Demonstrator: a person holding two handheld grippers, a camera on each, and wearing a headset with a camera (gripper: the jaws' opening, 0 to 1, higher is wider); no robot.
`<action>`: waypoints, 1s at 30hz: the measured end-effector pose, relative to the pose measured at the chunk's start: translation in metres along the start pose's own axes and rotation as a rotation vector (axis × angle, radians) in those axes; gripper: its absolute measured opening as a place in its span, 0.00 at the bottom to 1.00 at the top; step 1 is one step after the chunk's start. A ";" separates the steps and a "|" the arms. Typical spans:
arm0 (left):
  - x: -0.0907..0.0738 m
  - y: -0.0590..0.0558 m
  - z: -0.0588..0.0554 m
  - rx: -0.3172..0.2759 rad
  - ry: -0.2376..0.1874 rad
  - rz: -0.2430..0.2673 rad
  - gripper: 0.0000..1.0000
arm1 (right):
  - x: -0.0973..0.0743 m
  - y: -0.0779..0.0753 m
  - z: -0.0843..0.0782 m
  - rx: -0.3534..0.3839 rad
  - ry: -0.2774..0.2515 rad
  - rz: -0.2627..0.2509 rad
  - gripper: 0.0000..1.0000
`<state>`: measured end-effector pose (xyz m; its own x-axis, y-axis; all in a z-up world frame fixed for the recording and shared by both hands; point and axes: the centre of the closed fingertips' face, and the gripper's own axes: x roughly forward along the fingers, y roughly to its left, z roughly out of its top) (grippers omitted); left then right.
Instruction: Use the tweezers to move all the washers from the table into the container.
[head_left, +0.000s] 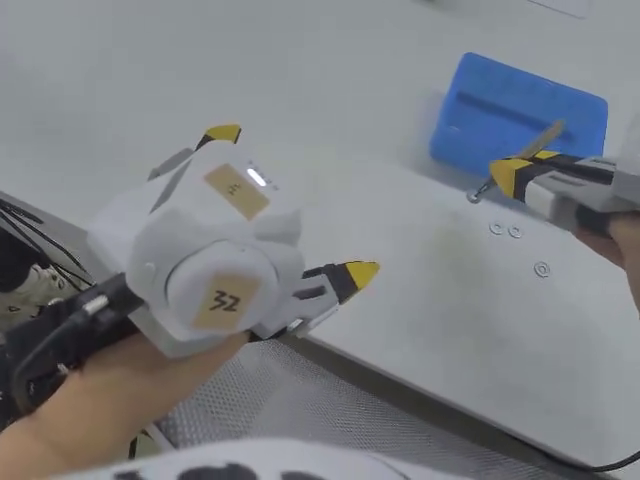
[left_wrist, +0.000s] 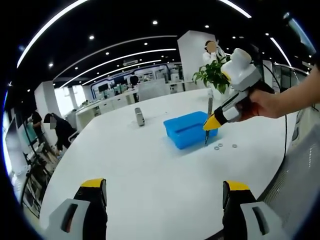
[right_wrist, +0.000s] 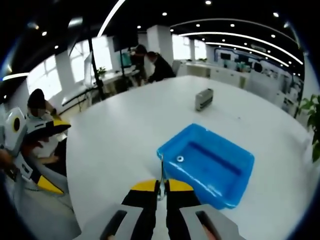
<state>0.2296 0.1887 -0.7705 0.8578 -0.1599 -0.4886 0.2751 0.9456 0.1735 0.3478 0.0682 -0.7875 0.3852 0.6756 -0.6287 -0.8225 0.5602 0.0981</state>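
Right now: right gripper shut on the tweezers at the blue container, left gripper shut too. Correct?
No. The left gripper is open: its fingers stand wide apart in the left gripper view. The right gripper is shut on the tweezers at the blue container.

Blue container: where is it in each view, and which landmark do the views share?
Head view: blue container, upper right.
Left gripper view: blue container, right of centre.
Right gripper view: blue container, lower right.
Shared landmark: right gripper with tweezers beside it.
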 end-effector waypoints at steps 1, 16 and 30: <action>0.000 -0.001 0.000 0.000 0.001 -0.003 0.99 | -0.001 0.002 0.003 0.013 -0.001 0.009 0.01; 0.001 -0.005 -0.001 0.010 0.012 -0.020 0.99 | -0.021 -0.011 0.056 0.024 -0.135 -0.051 0.01; 0.002 -0.004 -0.002 0.021 0.017 -0.013 0.99 | 0.003 -0.029 0.061 0.027 -0.146 -0.095 0.01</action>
<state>0.2287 0.1852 -0.7740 0.8466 -0.1676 -0.5052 0.2958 0.9372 0.1848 0.3984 0.0831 -0.7448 0.5191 0.6802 -0.5176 -0.7685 0.6364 0.0657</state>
